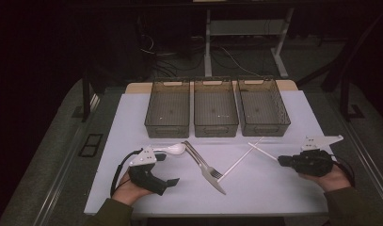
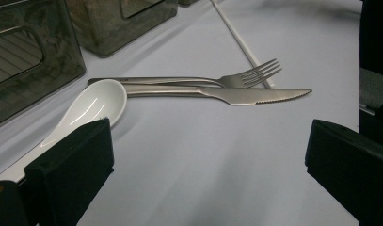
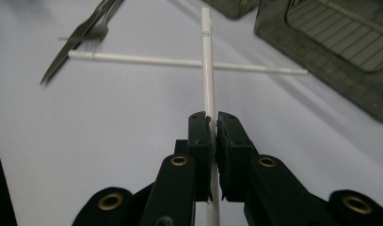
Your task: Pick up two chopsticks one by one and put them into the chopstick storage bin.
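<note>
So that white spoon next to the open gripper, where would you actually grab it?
Probably by the handle. The white spoon lies flat, bowl up, against the knife and fork, so that end is crowded. Its handle runs back to the open left gripper, already beside one finger; come from that end, closing across the narrow handle.

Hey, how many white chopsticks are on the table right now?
2. One chopstick is clamped in the right claw and crosses over the other chopstick, which lies flat, one end near the fork.
</note>
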`<state>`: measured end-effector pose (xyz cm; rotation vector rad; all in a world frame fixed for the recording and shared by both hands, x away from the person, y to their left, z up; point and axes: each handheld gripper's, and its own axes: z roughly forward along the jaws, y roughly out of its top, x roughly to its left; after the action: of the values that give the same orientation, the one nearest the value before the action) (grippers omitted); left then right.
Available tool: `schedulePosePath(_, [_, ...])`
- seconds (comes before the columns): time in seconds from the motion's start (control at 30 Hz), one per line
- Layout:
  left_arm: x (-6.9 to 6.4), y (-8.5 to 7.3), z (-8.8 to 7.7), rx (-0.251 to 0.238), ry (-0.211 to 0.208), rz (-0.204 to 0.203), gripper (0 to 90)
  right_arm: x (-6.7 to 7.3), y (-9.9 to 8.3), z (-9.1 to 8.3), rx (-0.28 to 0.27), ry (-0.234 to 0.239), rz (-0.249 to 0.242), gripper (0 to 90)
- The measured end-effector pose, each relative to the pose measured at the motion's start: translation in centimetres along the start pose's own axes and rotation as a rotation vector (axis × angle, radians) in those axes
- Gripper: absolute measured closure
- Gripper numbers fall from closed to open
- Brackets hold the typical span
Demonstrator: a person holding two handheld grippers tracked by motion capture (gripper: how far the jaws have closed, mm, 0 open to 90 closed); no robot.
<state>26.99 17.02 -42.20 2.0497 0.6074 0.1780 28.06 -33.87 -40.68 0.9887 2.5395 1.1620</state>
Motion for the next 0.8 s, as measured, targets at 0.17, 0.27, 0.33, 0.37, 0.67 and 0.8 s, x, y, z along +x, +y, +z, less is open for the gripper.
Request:
schedulePosePath(0.17, [0.1, -0.1, 0.0, -0.007, 0.004, -0.017, 0.9, 0.5, 2.4, 0.1, -0.028, -0.016, 0.004, 84.3])
schedulePosePath(0.27, [0.1, -0.1, 0.1, -0.006, 0.006, -0.016, 0.9, 0.7, 3.9, 0.4, -0.058, -0.024, 0.020, 84.3])
schedulePosePath(0.33, [0.1, -0.2, 0.2, -0.011, 0.005, -0.017, 0.8, 0.9, 5.0, 0.8, -0.062, -0.028, 0.014, 84.3])
schedulePosePath(0.37, [0.1, -0.2, 0.2, -0.015, 0.002, -0.027, 0.8, 1.0, 5.6, 1.0, -0.067, -0.030, 0.017, 84.3])
schedulePosePath(0.67, [0.0, 0.0, 0.3, -0.023, 0.009, -0.020, 1.0, 1.7, 11.3, 4.4, -0.058, -0.045, 0.038, 84.3])
schedulePosePath(0.8, [0.1, 0.1, 0.5, -0.024, 0.004, -0.018, 1.0, 2.1, 13.6, 6.3, -0.049, -0.046, 0.032, 84.3])
